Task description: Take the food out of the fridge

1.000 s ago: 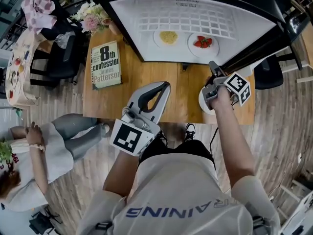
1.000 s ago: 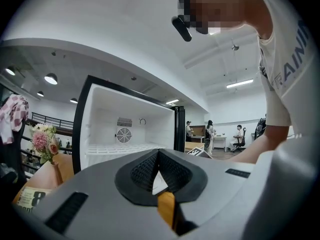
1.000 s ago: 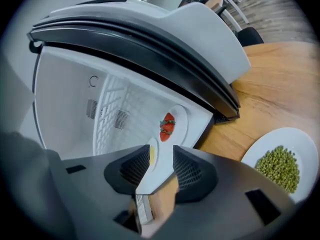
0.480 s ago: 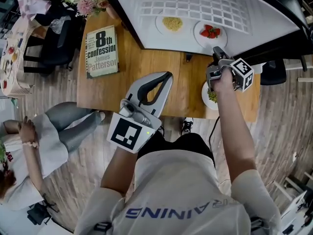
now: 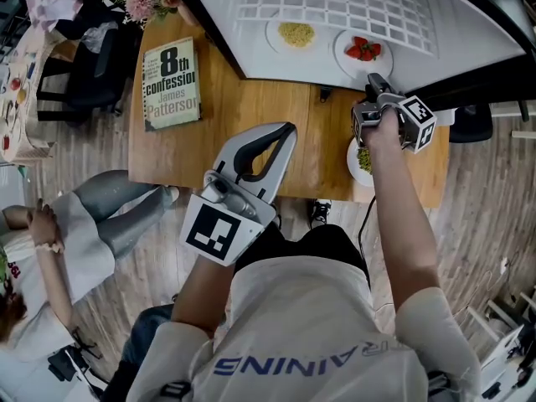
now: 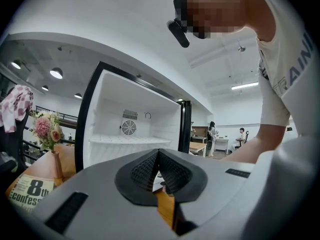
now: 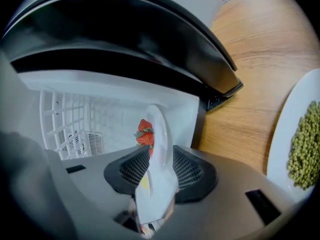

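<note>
fridge: noodle plate left, strawberry plate right | table: book left, pea plate right

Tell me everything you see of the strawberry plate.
The plate is small, round, white and glossy, likely ceramic, with a few red strawberries on it. It is inside the open fridge, at its right side. The right gripper has its pads clamped on the near rim.
</note>
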{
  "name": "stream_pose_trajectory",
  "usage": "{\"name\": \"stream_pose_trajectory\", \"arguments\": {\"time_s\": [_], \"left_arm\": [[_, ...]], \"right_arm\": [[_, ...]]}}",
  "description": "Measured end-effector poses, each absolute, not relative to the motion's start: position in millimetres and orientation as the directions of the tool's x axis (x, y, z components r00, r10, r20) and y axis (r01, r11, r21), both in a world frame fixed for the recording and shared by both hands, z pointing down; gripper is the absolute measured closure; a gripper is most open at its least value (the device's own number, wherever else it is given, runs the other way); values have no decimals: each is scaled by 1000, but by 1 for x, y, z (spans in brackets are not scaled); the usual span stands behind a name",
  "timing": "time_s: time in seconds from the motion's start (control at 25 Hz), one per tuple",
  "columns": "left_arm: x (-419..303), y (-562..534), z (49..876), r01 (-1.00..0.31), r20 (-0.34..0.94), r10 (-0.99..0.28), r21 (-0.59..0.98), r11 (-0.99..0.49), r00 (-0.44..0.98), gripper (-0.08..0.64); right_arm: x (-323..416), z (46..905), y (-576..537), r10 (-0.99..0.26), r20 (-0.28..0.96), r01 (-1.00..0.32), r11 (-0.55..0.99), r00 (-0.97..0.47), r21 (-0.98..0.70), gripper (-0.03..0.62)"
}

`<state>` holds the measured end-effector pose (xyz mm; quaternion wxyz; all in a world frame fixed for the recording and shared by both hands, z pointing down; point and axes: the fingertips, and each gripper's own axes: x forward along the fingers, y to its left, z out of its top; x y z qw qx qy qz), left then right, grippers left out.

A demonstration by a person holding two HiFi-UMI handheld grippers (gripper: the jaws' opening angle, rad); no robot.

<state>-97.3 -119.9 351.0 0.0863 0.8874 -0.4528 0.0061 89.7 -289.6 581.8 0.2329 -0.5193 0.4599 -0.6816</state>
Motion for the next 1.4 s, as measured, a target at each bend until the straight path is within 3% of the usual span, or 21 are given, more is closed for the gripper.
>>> {"name": "stream_pose_trajectory", "arguments": {"time_s": [0.28,0.44,1.0,1.4], "left_arm": [[-95,-119,357,-796,102,-792,155,-584,601,552],[-95,-119,356,-794,103,-789,154,-588,605,552],[-88,-120,357,-783,106,-778,155,-602,619,552],[-84,-114,355,-780,107,-774,151,-607,624,552]], "right_arm": [[87,584,-293,-802,509,-141,-491,-312,-860,461],[87,588,-289,-790,535,-164,-510,-300,-845,552],[93,580,-261,-800,500,-175,-469,-331,-866,558],[93,560,-260,-864,354,-134,-328,-358,-935,566]]}}
